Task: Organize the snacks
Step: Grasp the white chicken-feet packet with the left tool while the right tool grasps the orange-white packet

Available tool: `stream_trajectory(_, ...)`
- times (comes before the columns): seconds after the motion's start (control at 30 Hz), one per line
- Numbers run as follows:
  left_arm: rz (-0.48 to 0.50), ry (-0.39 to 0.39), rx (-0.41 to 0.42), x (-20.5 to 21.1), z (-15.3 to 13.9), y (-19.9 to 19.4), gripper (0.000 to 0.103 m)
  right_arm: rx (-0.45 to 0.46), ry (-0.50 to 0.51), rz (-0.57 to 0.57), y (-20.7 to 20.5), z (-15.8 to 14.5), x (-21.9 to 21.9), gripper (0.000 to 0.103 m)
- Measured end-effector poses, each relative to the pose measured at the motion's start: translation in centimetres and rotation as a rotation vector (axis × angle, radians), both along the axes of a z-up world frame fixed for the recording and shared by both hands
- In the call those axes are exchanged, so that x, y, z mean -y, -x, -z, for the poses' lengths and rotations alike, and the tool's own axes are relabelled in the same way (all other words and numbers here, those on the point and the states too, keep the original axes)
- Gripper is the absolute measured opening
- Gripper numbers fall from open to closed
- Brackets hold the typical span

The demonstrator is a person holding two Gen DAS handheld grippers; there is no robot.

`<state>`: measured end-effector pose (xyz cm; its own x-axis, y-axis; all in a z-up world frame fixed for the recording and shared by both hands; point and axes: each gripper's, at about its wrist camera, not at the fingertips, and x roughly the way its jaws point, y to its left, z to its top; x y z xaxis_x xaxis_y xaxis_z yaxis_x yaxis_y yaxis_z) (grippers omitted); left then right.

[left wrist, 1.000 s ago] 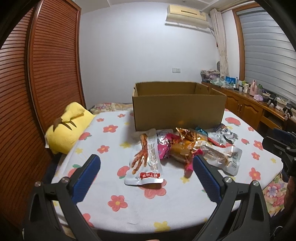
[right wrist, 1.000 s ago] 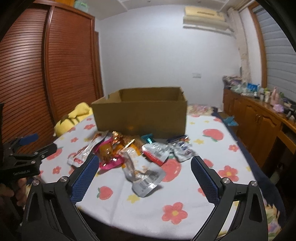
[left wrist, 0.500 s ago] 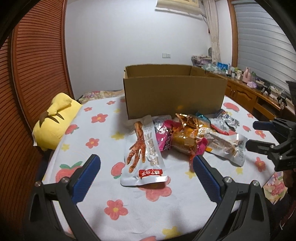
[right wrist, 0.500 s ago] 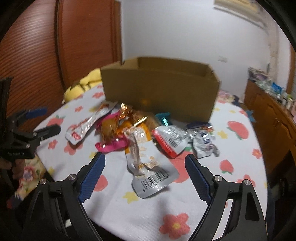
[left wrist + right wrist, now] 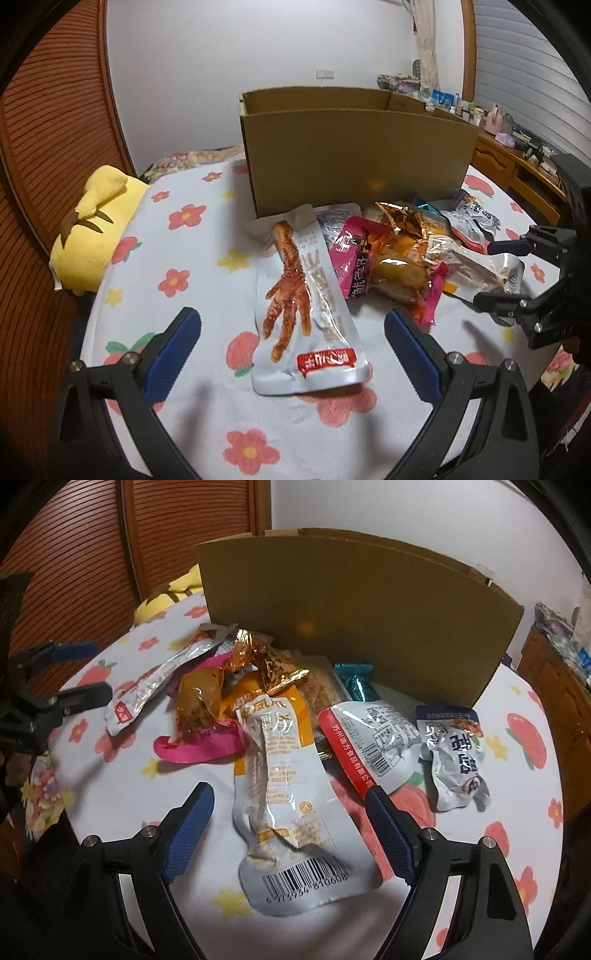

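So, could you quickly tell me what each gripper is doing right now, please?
Left gripper: open, holding nothing, over the chicken-foot packet.
Right gripper: open, holding nothing, over the barcode pouch.

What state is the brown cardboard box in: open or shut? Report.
Open: the brown cardboard box has no lid or flaps over its top, and its inner back wall shows.
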<state>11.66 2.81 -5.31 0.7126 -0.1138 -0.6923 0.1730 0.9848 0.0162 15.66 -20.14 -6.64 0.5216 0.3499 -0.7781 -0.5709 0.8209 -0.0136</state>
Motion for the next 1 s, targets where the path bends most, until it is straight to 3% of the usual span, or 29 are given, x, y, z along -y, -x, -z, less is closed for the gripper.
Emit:
stream_trajectory(0.1, 0.006, 0.017, -0.044, -0.1, 0.6, -1.4, 0.1, -0.007, -0.008, 0.0, -0.4, 0.7, 0.0, 0.086)
stream_trajectory(0.17, 0.007, 0.039, -0.079, -0.2, 1.1, -2.5, 0.093, -0.006, -0.002, 0.0, -0.4, 1.2, 0.0, 0.086)
stream_trajectory(0.4, -0.008, 0.129, -0.171, -0.9, 2.5, -5.6, 0.091, 0.02, 0.015, -0.013, -0.5, 1.4, -0.5, 0.086)
stream_trajectory(0.53, -0.012, 0.127, -0.21, -1.3, 3.2, -7.1, 0.081, 0.026, 0.017, -0.013, -0.4, 1.6, -0.6, 0.087)
stream_trajectory(0.8, -0.002, 0.144, -0.248, -1.9, 3.6, -8.9, 0.08, 0.011, -0.021, -0.015, -0.3, 1.5, 0.1, 0.087)
stream_trajectory(0.97, 0.032, 0.054, -0.273, -0.7, 3.8, -9.0, 0.08, 0.02, -0.002, -0.015, -0.1, 1.5, -0.1, 0.087)
stream_trajectory(1.0, 0.039, 0.043, -0.271, -0.7, 3.8, -8.9, 0.074, 0.021, 0.0, -0.014, -0.1, 1.5, -0.2, 0.087)
